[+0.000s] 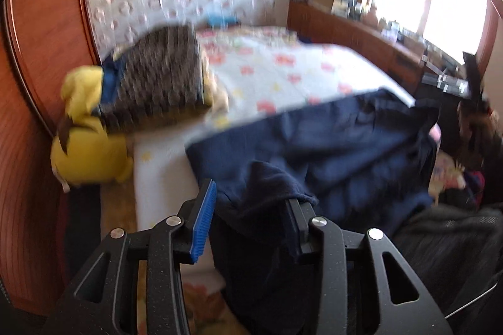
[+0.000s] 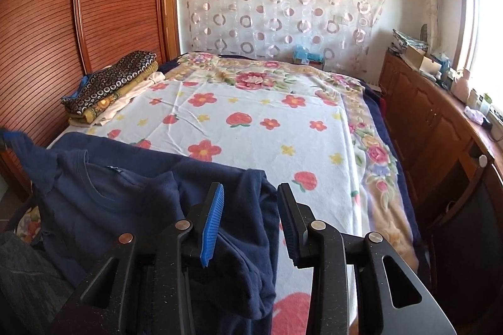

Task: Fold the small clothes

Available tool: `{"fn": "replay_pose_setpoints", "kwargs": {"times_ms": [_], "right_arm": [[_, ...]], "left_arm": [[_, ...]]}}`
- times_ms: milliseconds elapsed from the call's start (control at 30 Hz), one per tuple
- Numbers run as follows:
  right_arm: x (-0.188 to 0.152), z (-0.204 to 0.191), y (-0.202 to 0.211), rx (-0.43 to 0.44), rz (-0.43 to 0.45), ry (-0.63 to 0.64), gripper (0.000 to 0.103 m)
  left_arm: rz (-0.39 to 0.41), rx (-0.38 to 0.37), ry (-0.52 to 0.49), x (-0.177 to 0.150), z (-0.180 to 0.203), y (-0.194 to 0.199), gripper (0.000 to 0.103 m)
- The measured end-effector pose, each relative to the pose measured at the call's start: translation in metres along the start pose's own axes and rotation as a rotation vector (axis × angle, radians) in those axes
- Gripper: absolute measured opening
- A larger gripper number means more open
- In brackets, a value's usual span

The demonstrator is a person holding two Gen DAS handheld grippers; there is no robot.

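Observation:
A navy blue shirt (image 2: pixel 119 196) lies spread at the near edge of the bed (image 2: pixel 251 114), its round neckline facing up. In the left wrist view the same shirt (image 1: pixel 330 152) drapes over the bed edge. My left gripper (image 1: pixel 251 209) is open; a fold of the shirt hangs over its right finger and between the jaws. My right gripper (image 2: pixel 250 209) is open over the shirt's right edge, with cloth lying between and under the fingers. The left wrist view is blurred.
A stack of folded clothes (image 2: pixel 110 83) sits at the bed's far left by the wooden wardrobe (image 2: pixel 78 20). A yellow plush toy (image 1: pixel 88 130) lies beside the bed. A wooden cabinet (image 2: pixel 440 114) with clutter runs along the right under the window.

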State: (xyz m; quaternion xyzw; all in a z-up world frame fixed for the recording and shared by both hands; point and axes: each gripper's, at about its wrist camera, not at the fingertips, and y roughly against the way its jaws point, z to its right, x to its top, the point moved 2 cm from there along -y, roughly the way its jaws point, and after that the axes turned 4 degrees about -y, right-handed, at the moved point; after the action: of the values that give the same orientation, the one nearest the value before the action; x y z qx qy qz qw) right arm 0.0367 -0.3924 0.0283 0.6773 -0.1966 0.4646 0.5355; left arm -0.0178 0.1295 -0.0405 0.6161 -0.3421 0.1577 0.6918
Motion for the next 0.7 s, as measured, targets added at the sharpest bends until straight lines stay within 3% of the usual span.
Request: {"fn": "replay_pose_setpoints", "kwargs": {"times_ms": [367, 533, 700], "right_arm": [[0.000, 0.006, -0.005, 0.010, -0.004, 0.014, 0.038], [0.000, 0.006, -0.014, 0.006, -0.017, 0.022, 0.039], [0.005, 0.007, -0.023, 0.009, -0.029, 0.027, 0.039]], "left_arm": [[-0.188, 0.017, 0.022, -0.055, -0.040, -0.021, 0.042], [-0.135, 0.087, 0.115, -0.052, -0.077, -0.007, 0.042], [-0.036, 0.097, 0.141, -0.027, -0.086, 0.001, 0.042]]}}
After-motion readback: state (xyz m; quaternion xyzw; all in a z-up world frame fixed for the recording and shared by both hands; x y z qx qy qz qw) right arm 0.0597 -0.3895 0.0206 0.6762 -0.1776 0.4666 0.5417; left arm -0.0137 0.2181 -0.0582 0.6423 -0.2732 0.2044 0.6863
